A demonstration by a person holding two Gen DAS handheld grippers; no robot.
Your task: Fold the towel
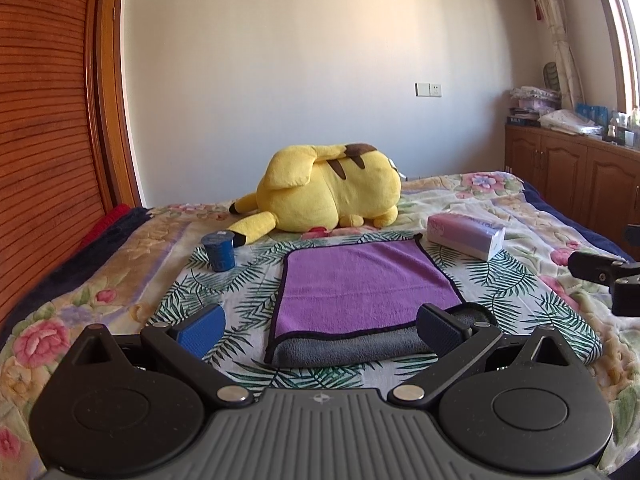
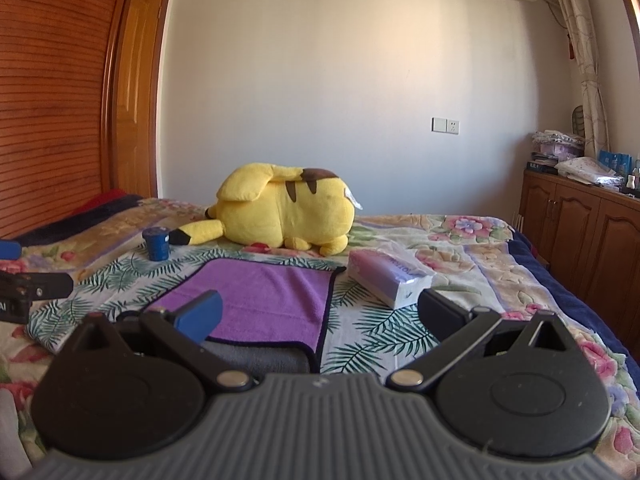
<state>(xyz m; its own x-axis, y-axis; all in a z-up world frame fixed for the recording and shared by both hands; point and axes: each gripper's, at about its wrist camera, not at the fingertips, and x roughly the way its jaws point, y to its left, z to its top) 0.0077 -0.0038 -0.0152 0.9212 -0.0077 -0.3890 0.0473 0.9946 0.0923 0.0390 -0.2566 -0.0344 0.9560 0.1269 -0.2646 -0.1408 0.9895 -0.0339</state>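
A purple towel [image 1: 360, 284] with a dark hem and grey underside lies on the bed, folded over so a grey strip shows along its near edge. It also shows in the right wrist view [image 2: 264, 304]. My left gripper [image 1: 320, 326] is open and empty, hovering just before the towel's near edge, its fingers straddling the near left corner. My right gripper [image 2: 320, 314] is open and empty, straddling the towel's near right corner. The right gripper's body shows at the right edge of the left view [image 1: 608, 276].
A yellow plush toy [image 1: 328, 190] lies behind the towel. A blue cup [image 1: 219, 252] stands to the towel's left, and a tissue pack [image 1: 464, 236] to its right. The floral bedspread [image 1: 120, 280] covers the bed. A wooden wardrobe [image 1: 44, 140] stands left and cabinets [image 1: 580, 184] right.
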